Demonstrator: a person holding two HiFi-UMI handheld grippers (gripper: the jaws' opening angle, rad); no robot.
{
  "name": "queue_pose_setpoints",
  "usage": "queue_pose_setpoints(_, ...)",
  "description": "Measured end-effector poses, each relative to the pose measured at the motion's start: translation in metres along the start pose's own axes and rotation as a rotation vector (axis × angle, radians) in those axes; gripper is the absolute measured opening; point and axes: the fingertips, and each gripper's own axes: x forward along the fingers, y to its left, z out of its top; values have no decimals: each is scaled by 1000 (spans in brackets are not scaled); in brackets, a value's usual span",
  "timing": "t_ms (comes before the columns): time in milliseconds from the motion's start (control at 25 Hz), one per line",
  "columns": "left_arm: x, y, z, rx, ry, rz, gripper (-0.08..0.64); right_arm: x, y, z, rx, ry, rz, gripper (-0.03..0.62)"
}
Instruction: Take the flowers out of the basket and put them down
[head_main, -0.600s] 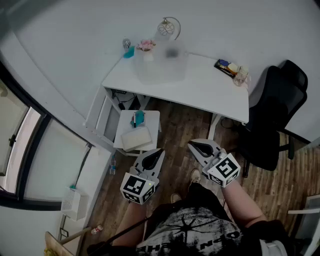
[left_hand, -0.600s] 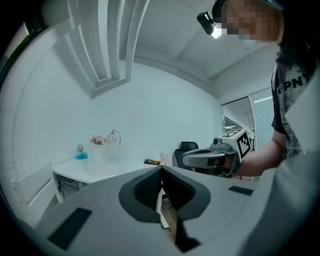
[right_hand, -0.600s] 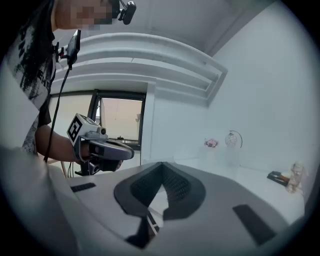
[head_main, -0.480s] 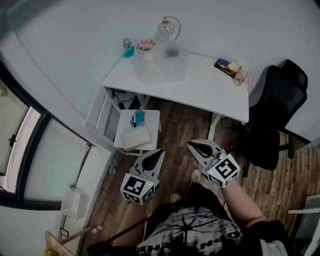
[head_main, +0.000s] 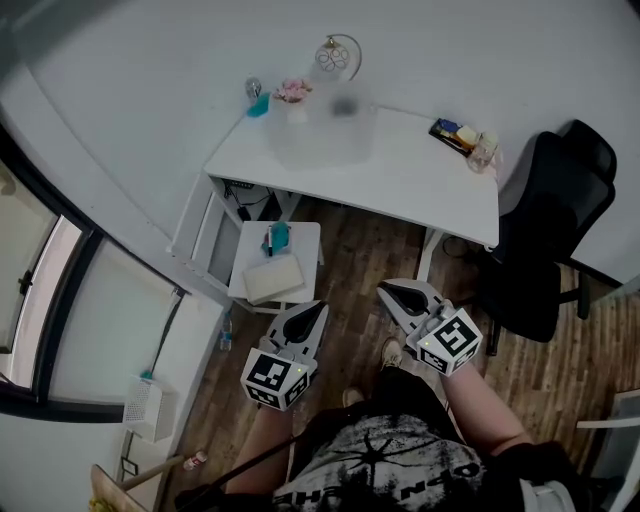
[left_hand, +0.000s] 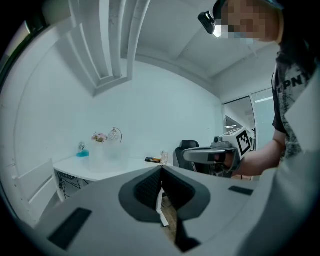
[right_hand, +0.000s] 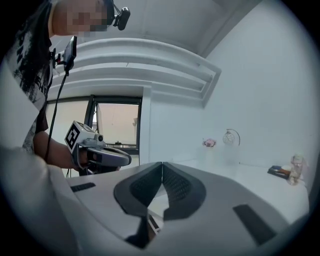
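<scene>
Both grippers are closed and empty. In the left gripper view your left gripper (left_hand: 161, 169) has its dark pads meeting at the tips with nothing between them. The right gripper view shows the same for your right gripper (right_hand: 162, 164), whose pads are pressed together.

The head view shows you holding both grippers close in front of your body, above the wooden floor (head_main: 360, 250). They sit side by side with their tips pointing toward the far tabletop (head_main: 400, 180), well apart from it.

The pink flowers (head_main: 292, 90) are at the far left corner of that tabletop, right against the far left edge of a pale see-through basket (head_main: 322, 135). No view makes clear whether their stems stand inside it. A round wire ornament (head_main: 338, 53) stands just behind them, to the right.

Only the head view shows the low white side table (head_main: 275, 262) on the floor, between you and the left end of the tabletop. It also shows the black chair (head_main: 545, 240) at the right. Only the right gripper view shows the window (right_hand: 117, 125) beyond the left gripper. Each gripper view catches the other gripper beside it, and the head view shows the pair from above.
</scene>
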Motion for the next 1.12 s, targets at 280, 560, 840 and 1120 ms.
queue_pose_setpoints(280,25,15,7,18,3,12,15,14,-24,0,-21,8,7,17)
queue_pose_setpoints(560,73,42,17,20,-1,34,15,43,-70,1,-40,6,30,17)
queue_pose_setpoints(840,135,73,28,12,-4,66,14,76,-134,1,-27,-3,76,17)
queue_pose_setpoints(1120,188,96,38,-1,12,113,15,101,-192,2,10,-7,127,17)
